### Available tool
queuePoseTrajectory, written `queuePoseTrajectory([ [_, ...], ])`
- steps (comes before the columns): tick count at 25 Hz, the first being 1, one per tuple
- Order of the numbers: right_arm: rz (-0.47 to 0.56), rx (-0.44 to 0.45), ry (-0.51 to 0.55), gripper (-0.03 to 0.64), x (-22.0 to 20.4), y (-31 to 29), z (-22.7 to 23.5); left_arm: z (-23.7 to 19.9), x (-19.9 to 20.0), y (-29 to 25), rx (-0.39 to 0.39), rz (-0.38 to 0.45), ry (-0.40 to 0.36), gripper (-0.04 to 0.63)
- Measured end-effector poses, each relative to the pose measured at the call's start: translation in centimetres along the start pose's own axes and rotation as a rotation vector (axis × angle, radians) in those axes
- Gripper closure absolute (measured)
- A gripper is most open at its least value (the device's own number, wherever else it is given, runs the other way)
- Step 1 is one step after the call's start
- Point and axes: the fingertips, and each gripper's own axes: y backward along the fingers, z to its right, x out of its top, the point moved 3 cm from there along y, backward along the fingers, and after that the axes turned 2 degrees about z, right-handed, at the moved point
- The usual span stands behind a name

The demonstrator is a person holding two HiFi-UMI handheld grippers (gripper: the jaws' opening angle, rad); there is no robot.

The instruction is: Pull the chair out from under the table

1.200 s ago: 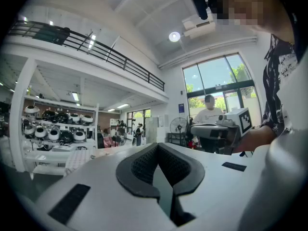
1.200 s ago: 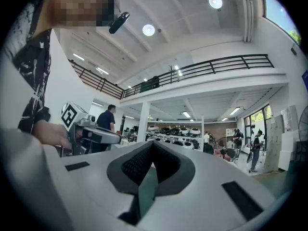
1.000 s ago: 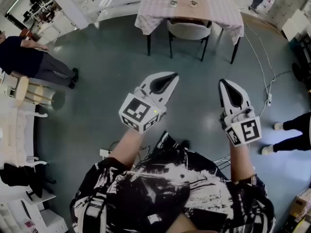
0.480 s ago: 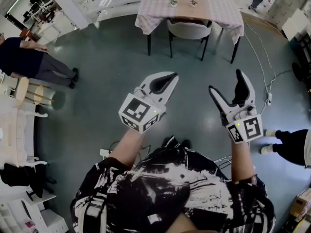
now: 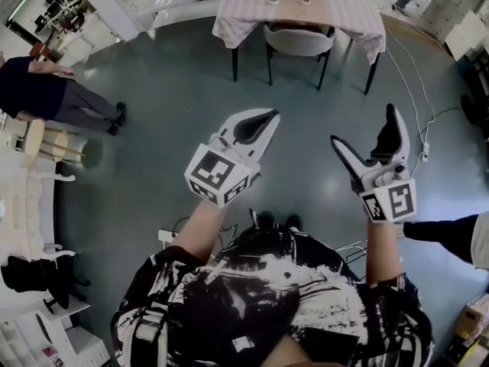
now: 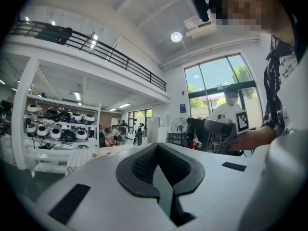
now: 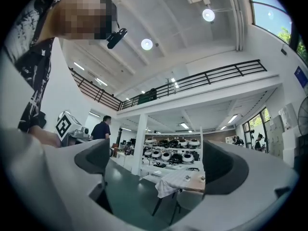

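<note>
One chair (image 5: 298, 44) well ahead: left hand-held gripper (image 5: 269, 116) closed, right hand-held gripper (image 5: 365, 126) opening, empty.

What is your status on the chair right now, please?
Left tool shut, empty. Right tool opening, nothing between its jaws. Chair tucked under table, across the floor. Nothing seen in the way.
</note>
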Motion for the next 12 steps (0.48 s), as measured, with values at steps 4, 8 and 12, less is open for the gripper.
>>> queuePoseTrajectory([
  [4,-0.008,-0.005,-0.006,0.043,-0.6,-0.8,-0.4,-1.2,-0.6,0.5,-0.001,-0.008,0.006,0.594],
  [8,-0.024,-0.014,-0.002,0.043,-1.5,-2.0,-1.0,-3.0,-1.3,1.0,-0.008,-0.013,0.013,0.594],
  [12,-0.036,-0.029,0.012,0.043,-2.2,-3.3,-1.7,-5.0,-1.8,1.2,-0.027,-0.005,0.012,0.594],
])
